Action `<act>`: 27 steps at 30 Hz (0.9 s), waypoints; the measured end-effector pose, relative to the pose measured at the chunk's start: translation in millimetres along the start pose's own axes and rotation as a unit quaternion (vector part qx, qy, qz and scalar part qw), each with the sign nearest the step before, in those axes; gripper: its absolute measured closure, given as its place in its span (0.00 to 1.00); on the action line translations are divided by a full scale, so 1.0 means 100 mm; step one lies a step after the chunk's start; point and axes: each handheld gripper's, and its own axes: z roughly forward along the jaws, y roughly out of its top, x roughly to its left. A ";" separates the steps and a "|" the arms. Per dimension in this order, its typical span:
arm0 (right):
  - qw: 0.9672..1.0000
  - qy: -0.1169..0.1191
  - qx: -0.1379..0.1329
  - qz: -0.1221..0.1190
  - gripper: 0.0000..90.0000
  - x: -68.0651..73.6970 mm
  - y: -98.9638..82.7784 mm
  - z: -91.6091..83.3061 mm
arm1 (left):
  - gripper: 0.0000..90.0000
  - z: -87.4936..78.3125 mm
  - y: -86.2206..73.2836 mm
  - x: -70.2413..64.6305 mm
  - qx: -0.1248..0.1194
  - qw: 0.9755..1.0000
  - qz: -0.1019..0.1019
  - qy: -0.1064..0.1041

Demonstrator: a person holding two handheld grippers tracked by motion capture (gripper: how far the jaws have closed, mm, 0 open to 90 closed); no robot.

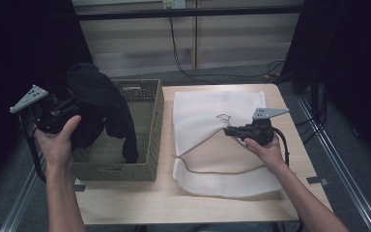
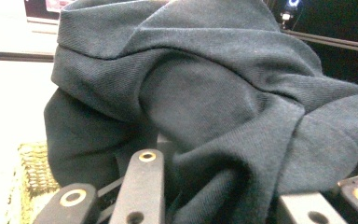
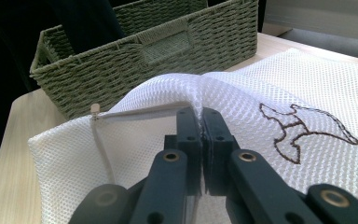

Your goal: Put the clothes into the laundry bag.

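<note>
A black garment [image 1: 96,106] hangs bunched from my left gripper [image 1: 75,104], lifted over the left part of the green woven basket [image 1: 150,121]. In the left gripper view its dark folds [image 2: 205,93] lie between the jaws of the left gripper [image 2: 242,186], which is shut on the cloth. A white mesh laundry bag [image 1: 207,111] lies flat on the table to the right of the basket. My right gripper [image 1: 228,130] is shut on the bag's raised upper layer. In the right gripper view, the right gripper [image 3: 201,116] pinches a ridge of the mesh [image 3: 261,88].
The basket [image 3: 168,51] stands at the table's left, with one sleeve of the garment draped down inside its front wall. A beige zipper trim [image 1: 212,170] runs along the bag's opening. Bare wooden table [image 1: 174,203] shows at the front. Cables trail on the floor behind.
</note>
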 end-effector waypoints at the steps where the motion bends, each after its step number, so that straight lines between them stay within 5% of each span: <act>1: 1.000 -0.001 0.000 0.000 0.97 0.00 0.00 0.00 | 0.81 -0.01 0.01 -0.01 -0.006 1.000 -0.002 0.000; 18: 1.000 0.002 0.002 0.000 0.98 0.00 -0.01 0.02 | 0.81 -0.12 0.24 -0.14 -0.073 0.997 -0.003 -0.021; 27: 1.000 0.002 0.002 0.002 0.97 0.00 0.00 0.02 | 0.81 -0.09 0.39 -0.08 -0.073 0.997 -0.005 -0.018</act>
